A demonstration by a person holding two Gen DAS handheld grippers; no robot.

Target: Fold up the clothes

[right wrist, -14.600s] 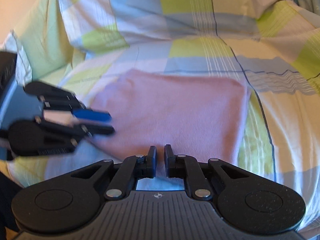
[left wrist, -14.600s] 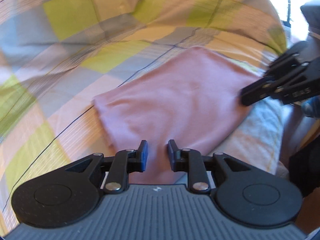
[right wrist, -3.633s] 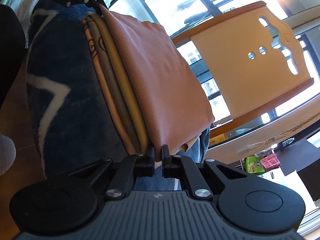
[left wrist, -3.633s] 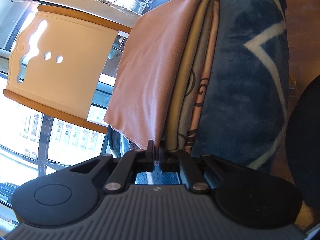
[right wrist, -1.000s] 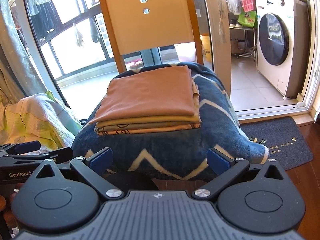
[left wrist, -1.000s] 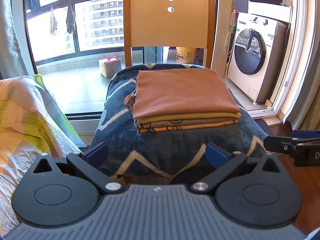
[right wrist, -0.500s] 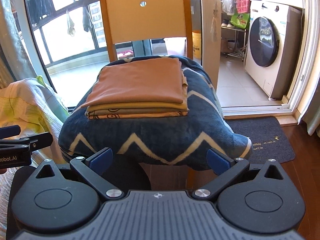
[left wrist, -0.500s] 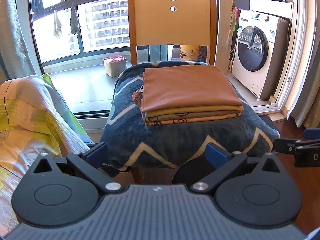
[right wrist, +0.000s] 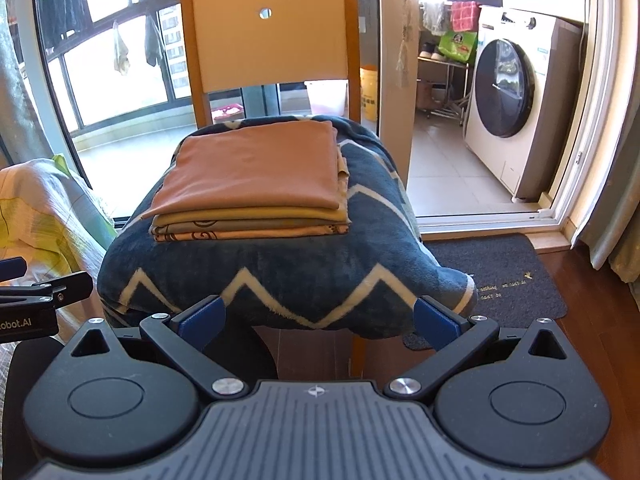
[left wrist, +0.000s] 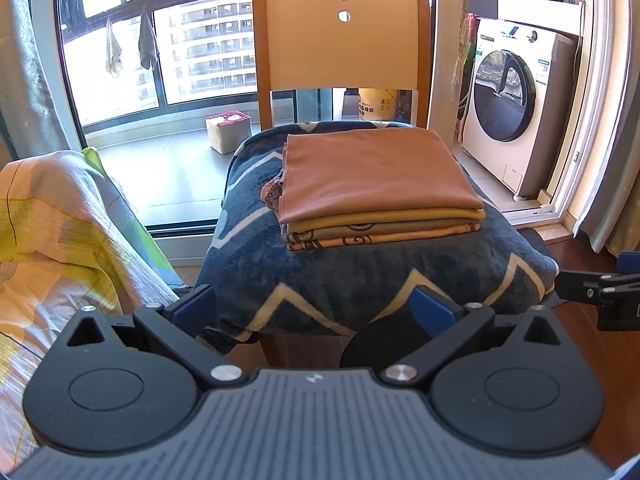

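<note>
Straight ahead on the blanket-covered chair [left wrist: 280,272] sits the folded pile of clothes [left wrist: 376,184], well apart from the left gripper [left wrist: 314,306] and right gripper [right wrist: 318,316], both wide open and holding nothing.

Wooden chair [left wrist: 340,40] — blue blanket [left wrist: 320,280], folded stack [left wrist: 376,184]

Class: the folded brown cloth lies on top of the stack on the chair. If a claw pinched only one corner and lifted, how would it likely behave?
The brown cloth looks thin and soft, so it would probably droop and unfold. It seems light, likely lifting easily.
</note>
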